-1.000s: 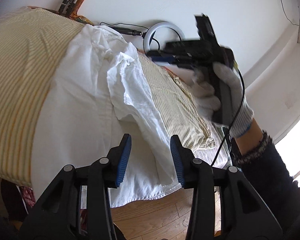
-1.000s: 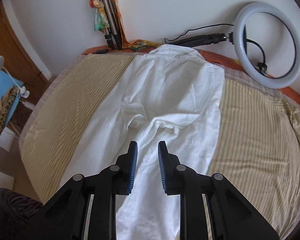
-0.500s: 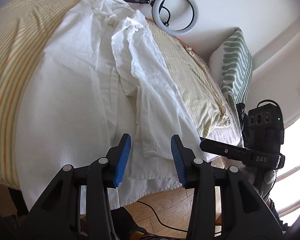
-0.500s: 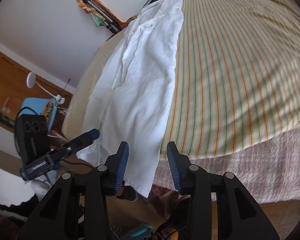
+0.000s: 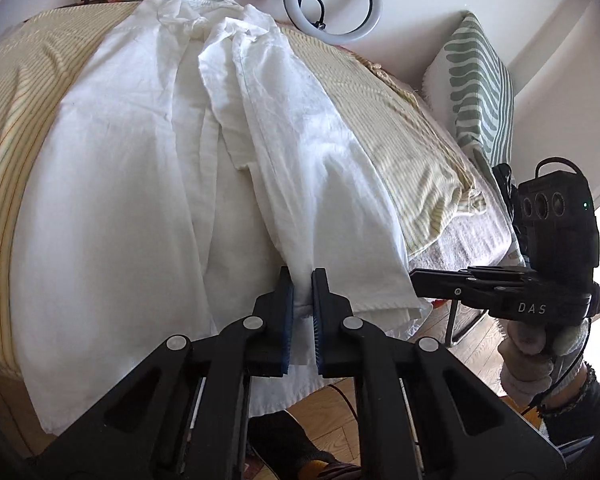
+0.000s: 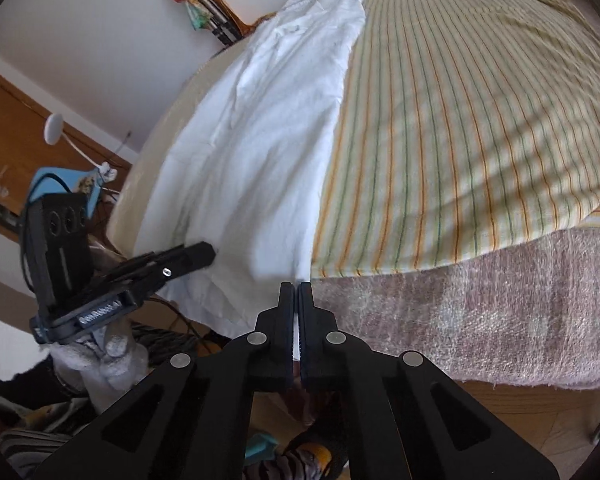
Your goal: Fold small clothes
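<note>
A bed with a yellow striped cover fills both views, and a white shirt lies spread along it, collar toward the far wall and hem hanging over the near edge above the wood floor. One side of the shirt, with its sleeve, is already laid over the middle, forming a long raised band on the body; the other side lies flat and looks unfolded. So the folding seems to be at an early stage: one lengthwise fold is in, the second side is still to come, and the crosswise folds that would bring the hem up toward the collar are not yet done. A green patterned pillow stands by the wall, and a ring light sits at the head of the bed. The left gripper has its jaws drawn in on the hem end of the folded band, white cloth pinched between the blue pads. The right gripper is clamped on the shirt's hem corner at the bed's edge, a sliver of white showing between its nearly touching jaws.
</note>
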### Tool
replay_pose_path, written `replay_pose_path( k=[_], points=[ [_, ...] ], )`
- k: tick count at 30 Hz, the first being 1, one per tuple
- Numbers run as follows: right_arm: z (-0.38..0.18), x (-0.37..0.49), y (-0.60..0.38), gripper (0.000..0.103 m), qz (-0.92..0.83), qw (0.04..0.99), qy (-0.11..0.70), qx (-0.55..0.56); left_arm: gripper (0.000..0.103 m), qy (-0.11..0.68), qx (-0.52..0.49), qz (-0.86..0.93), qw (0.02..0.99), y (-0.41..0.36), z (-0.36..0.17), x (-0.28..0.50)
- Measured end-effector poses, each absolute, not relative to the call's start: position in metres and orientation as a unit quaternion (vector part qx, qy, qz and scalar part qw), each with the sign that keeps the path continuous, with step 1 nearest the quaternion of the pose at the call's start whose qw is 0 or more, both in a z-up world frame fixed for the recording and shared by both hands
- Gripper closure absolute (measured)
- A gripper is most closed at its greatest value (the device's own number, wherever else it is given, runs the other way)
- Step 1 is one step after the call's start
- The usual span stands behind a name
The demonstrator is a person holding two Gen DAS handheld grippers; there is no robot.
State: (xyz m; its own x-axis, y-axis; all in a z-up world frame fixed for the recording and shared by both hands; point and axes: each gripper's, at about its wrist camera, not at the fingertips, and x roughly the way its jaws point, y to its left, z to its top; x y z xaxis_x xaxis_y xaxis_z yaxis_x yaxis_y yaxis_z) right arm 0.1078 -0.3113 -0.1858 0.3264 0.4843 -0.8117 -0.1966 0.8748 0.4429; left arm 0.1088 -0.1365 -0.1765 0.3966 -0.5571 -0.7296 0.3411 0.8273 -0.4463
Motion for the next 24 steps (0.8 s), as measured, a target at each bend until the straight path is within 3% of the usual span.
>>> replay_pose_path(
  k=[5,13,21,24],
  points=[
    [-0.160,0.102,-0.309,0.101,0.189,0.829,0.519,0.080,0.090,0.450,-0.092,-0.273,0.846,-0.120,-0.152,0.096],
    [-0.117,0.141,-0.279,0.100,0.206,0.878,0.431,0.023,0.090,0.410,-0.076,-0.220,0.882,-0.066,-0.124,0.101],
    [-0.142,0.189,-0.237,0.100,0.208,0.872,0.438,-0.063,0.090,0.415,-0.052,-0.194,0.887,-0.045,-0.137,0.144],
    [-0.157,0.197,-0.243,0.100,0.208,0.860,0.463,-0.049,0.090,0.428,-0.042,-0.191,0.882,-0.045,-0.148,0.152]
  ],
)
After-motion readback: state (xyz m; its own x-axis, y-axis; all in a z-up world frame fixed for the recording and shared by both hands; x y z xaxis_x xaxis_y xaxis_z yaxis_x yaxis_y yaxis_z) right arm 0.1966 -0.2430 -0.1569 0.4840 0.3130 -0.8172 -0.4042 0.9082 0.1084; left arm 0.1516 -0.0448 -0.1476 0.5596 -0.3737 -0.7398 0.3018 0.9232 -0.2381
